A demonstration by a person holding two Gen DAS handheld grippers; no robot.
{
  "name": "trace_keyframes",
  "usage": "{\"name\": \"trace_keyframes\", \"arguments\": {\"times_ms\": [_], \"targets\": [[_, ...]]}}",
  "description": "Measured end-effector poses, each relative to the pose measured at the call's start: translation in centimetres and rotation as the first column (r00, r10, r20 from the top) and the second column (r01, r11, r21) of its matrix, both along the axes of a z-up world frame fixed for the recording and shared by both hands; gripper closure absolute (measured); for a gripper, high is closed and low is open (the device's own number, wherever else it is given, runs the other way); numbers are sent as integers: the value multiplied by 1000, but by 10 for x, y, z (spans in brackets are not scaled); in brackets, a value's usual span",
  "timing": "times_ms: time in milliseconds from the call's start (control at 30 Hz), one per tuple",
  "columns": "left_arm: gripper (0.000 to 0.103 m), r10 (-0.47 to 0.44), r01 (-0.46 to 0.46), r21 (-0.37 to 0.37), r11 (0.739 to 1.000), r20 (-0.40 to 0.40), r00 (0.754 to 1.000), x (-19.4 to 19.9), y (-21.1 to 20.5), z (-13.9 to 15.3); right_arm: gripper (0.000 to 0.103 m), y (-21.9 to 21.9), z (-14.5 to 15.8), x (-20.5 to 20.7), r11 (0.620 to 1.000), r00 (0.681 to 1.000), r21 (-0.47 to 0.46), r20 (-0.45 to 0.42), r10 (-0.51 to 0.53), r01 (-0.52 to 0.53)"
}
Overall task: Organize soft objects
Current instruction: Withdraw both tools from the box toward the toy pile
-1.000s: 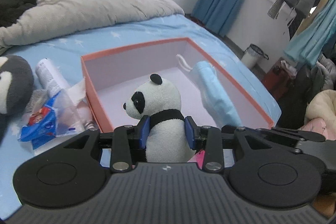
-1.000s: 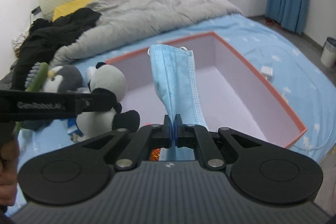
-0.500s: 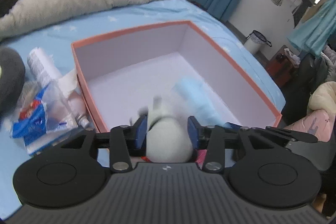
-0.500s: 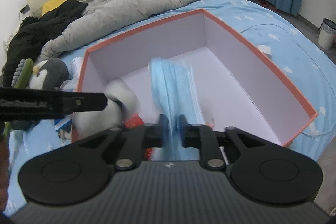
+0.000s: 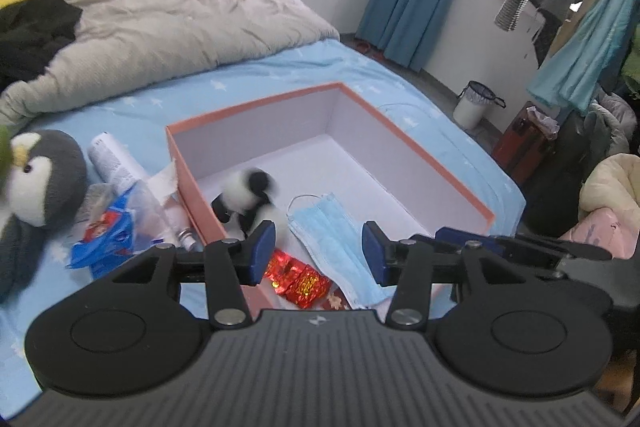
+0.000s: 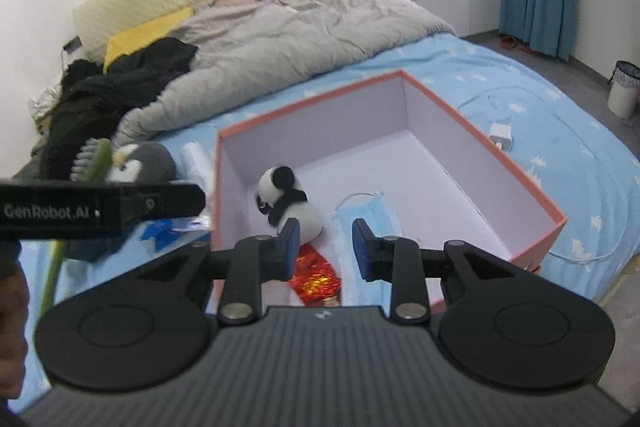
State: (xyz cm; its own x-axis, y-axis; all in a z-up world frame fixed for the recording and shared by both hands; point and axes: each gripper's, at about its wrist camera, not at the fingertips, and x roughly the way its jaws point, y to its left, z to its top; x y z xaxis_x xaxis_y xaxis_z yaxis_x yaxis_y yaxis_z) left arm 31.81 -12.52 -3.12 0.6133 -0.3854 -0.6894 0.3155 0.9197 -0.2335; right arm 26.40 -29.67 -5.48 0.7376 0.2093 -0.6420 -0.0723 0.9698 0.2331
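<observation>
Orange box (image 5: 416,163) holds panda (image 5: 248,197) & mask (image 5: 332,231) — both tools (image 5: 320,253) (image 6: 326,247) agape.

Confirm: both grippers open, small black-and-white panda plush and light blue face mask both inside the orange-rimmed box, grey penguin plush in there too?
Not quite. The grey penguin plush lies outside the orange-rimmed box, on the bed beside it, as the left wrist view shows. The rest holds: left gripper and right gripper open, panda plush and face mask inside.
</observation>
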Motion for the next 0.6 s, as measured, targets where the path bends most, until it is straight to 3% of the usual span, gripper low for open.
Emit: {"name": "trace_keyframes", "arguments": {"times_ms": [300,600], "targets": [[49,52,-51,-12,999,75,996,-73,32,37,71,19,41,-59,999,993,3,105,50,-51],[49,101,-94,-52,994,141,985,-133,60,60,71,42,62,-99,996,983,8,163,86,-89]]}}
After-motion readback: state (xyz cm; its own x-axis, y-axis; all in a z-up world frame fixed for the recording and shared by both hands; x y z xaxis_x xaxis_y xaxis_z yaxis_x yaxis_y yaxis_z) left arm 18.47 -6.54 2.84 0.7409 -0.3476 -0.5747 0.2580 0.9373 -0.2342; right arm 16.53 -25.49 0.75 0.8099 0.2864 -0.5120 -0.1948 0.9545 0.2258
